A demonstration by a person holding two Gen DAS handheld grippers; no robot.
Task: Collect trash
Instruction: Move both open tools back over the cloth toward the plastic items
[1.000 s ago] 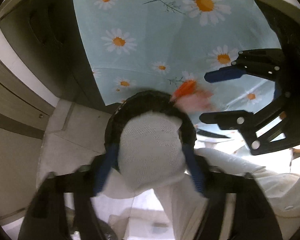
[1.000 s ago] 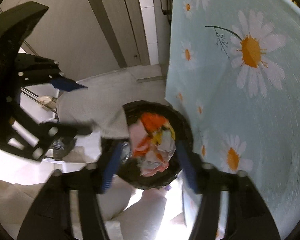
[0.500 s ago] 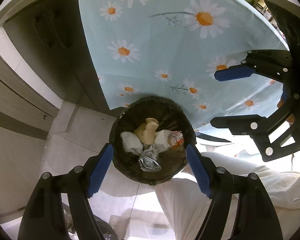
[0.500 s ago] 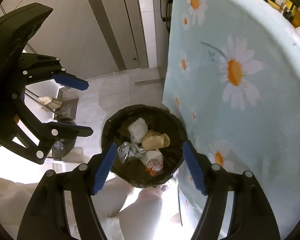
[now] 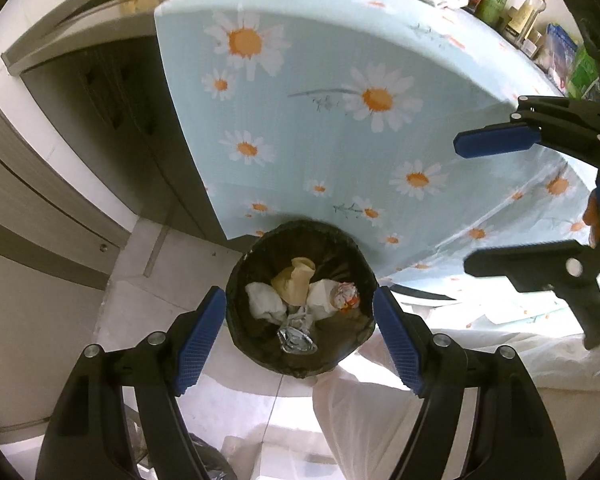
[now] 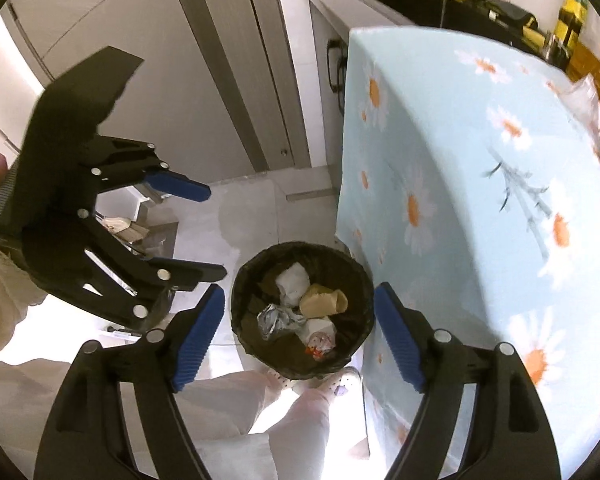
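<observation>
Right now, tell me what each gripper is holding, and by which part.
Nothing. The left gripper and the right gripper are both open and empty above the trash bin.

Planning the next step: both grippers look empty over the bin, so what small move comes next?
Probably lift both away toward the table. The left gripper and right gripper are open and empty, and the crumpled trash already lies inside the trash bin.

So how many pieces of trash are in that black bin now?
5 visible in the bin: white wad left, tan paper middle, white wad, orange-printed wrapper right, crumpled foil nearest. More may lie underneath.
</observation>
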